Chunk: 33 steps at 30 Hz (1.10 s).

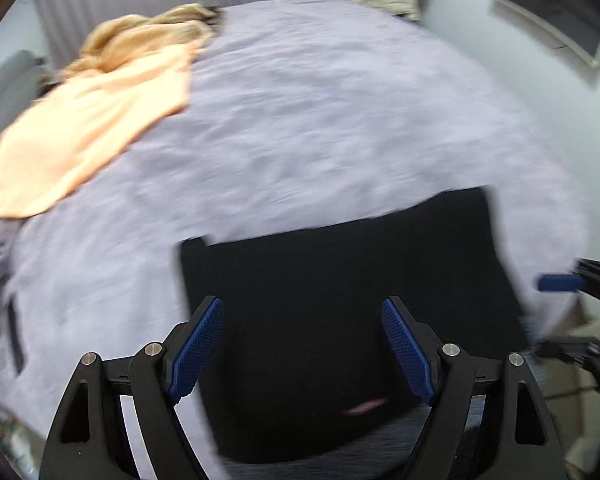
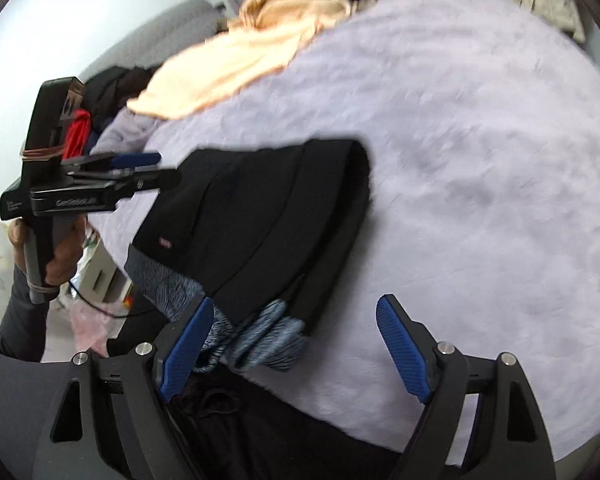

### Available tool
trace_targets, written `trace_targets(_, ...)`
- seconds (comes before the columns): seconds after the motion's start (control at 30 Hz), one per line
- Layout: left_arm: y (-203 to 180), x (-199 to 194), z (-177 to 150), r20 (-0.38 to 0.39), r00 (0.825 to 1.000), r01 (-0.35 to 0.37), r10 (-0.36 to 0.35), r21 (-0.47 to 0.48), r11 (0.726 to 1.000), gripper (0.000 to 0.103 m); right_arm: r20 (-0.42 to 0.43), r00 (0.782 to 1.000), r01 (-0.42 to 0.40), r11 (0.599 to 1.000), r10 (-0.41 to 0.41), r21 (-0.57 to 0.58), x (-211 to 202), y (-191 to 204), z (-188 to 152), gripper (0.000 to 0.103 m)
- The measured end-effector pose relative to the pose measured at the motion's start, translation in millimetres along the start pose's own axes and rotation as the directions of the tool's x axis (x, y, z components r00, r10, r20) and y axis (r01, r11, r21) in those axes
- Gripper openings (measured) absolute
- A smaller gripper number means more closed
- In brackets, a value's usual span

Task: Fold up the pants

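Between left gripper [image 1: 302, 344] pads: nothing, jaws stood wide apart, hovering over black pants [image 1: 340, 300]. Right gripper [image 2: 294, 344] likewise spread, empty; its left pad [image 2: 188, 348] sat just beside the blue-grey patterned lining [image 2: 260, 336] at the near end of the bundle, contact not resolvable through blur. Pants lay folded into a compact stack at the near edge of the lilac bedspread [image 2: 480, 160], layered edges visible, small red tag [image 2: 165, 243] on top. Judged soft, light, limp, prone to sag and unfold if lifted by one layer. Best pinched through all layers at the folded edge, one gripper per corner. Peach cloth [image 1: 92, 120] well apart, far side.
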<state>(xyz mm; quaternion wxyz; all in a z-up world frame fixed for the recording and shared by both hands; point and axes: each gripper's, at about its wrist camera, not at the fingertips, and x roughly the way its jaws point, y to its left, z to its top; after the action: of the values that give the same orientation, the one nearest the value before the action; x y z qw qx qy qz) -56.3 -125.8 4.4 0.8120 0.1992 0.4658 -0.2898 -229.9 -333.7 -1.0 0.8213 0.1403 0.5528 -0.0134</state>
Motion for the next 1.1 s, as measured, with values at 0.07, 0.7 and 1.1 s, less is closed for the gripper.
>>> trace_targets(0.07, 11.4, 10.3, -15.5, -0.024, 0.999, -0.042, 0.041, -0.016, 0.999, 0.082, -0.062, 0.998, -0.014, 0.999, 0.016, 0.033, 23.3, 3.8, 1.0, 0.086)
trace_targets(0.7, 54.5, 24.5, -4.7, 0.031, 0.999, 0.028, -0.023, -0.185, 0.982, 0.103, 0.209, 0.944, 0.274, 0.959, -0.255, -0.071, -24.7, 52.0, 32.5, 0.073)
trace_targets(1.1, 55.6, 99.4, 29.4, -0.118, 0.992, 0.023, -0.052, -0.233, 0.972, 0.103, 0.056, 0.947, 0.322, 0.942, -0.318, -0.098, 92.0, 41.1, 80.7, 0.078)
